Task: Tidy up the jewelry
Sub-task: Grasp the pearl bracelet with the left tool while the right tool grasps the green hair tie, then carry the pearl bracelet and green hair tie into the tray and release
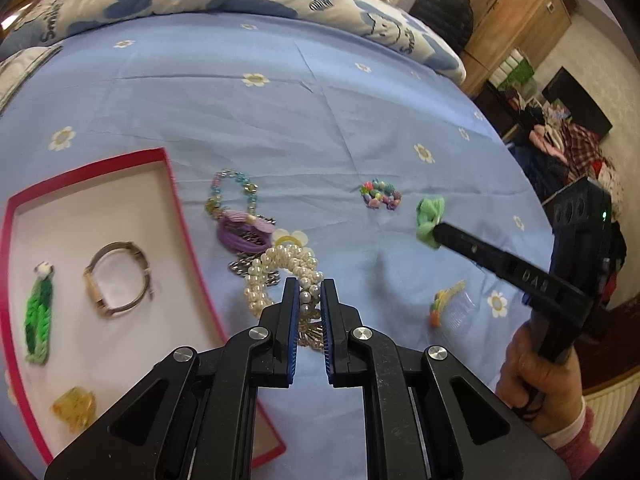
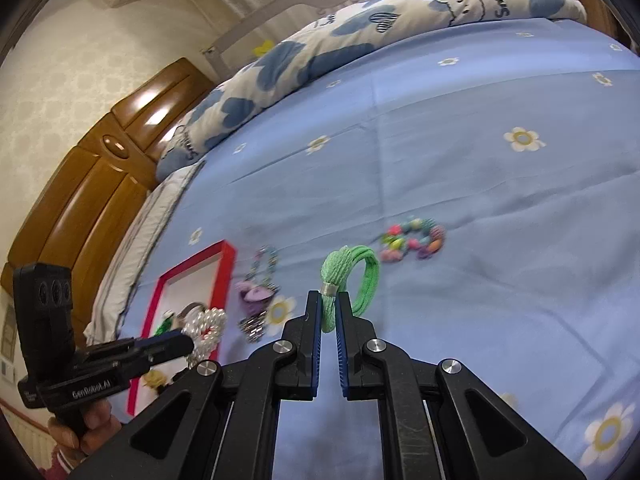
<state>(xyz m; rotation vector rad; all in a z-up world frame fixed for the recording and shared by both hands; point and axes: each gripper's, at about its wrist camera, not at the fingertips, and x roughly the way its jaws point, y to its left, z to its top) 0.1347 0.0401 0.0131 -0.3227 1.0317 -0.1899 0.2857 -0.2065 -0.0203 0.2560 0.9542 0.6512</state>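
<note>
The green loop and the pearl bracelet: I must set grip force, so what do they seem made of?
Green loop: looks like soft woven fabric cord, matte, knit texture, joined by a shiny metal-looking band. Pearl bracelet: glossy off-white round beads, likely plastic or glass imitation pearl; hard and smooth by their highlights.

Black left gripper [image 1: 308, 294] with blue-padded jaws, silver screws; pink sleeve [image 1: 576, 436].

Even daylight – fisheye bending, slight motion blur.

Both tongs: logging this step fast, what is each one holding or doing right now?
Left tongs: closed on the pearl bracelet.
Right tongs: closed on the green hair tie.
</note>
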